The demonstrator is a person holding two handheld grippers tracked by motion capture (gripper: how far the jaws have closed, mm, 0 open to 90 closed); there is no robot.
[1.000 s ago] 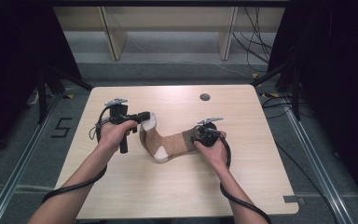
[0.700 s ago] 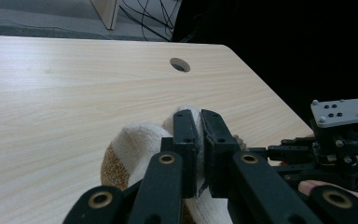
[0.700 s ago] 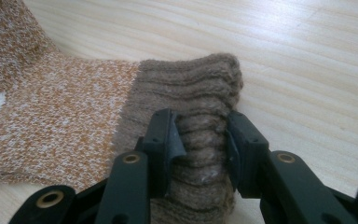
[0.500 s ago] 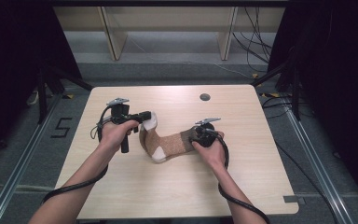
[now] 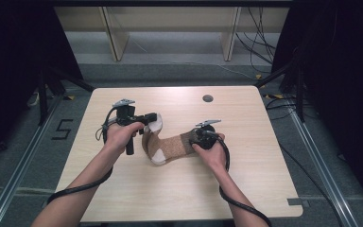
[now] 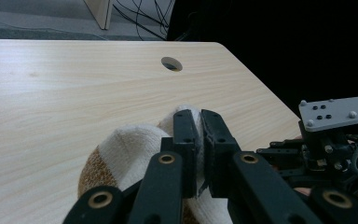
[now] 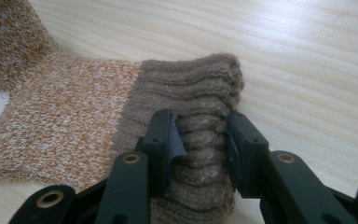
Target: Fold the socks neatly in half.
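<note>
A knitted sock (image 5: 170, 144) in orange-brown with a white toe and heel lies curved on the wooden table (image 5: 250, 179). My left gripper (image 5: 155, 118) is shut on the white toe (image 6: 126, 144), and its jaws (image 6: 199, 135) pinch a thin fold of fabric. The toe end is lifted a little off the table. My right gripper (image 5: 191, 139) is at the sock's other end. In the right gripper view its jaws (image 7: 200, 135) squeeze a bunched ridge of the dark brown ribbed cuff (image 7: 191, 88). The speckled leg (image 7: 65, 107) lies flat to the left.
A round cable hole (image 5: 207, 98) sits in the table's far right part, also seen as a hole (image 6: 171, 63) in the left gripper view. Behind the table stand pale shelf legs (image 5: 113, 40) and loose cables (image 5: 260, 33). Dark curtains flank both sides.
</note>
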